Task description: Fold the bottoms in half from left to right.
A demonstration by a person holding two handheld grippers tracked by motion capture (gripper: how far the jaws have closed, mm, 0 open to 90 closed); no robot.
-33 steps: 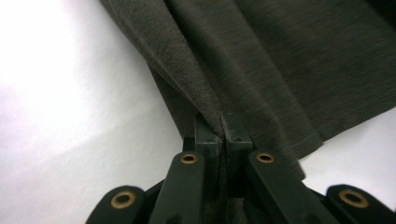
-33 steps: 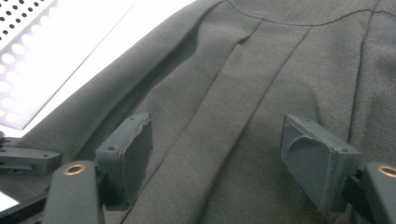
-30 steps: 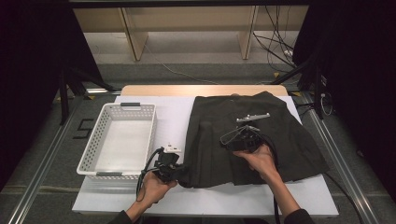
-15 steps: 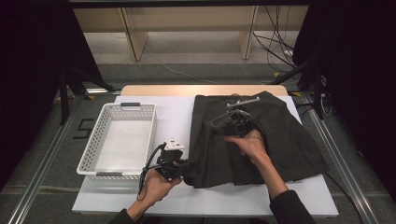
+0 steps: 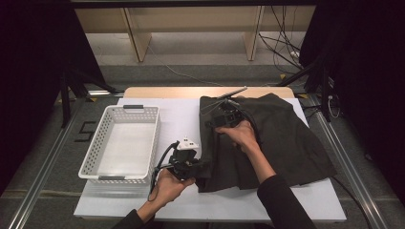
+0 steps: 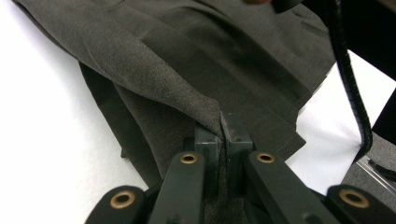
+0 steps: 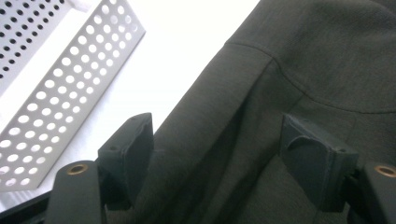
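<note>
Dark grey cloth, a garment with pressed folds, lies spread over the right half of a white table, reaching from about 12 o'clock down to 4 o'clock of the table top. At 9 o'clock of the table sits a white perforated basket with nothing in it, well apart from the cloth. The left hand-held gripper, held in the left hand near 6 o'clock, has its jaws pressed together on the cloth's lower left edge; in the left gripper view the fabric rises to a small peak where it is pinched between the two pads. The right hand-held gripper, held in the right hand, sits over the cloth's upper left part near 12 o'clock. In the right gripper view its jaws stand spread wide, with fabric lying between them and the basket wall at 10 o'clock.
</note>
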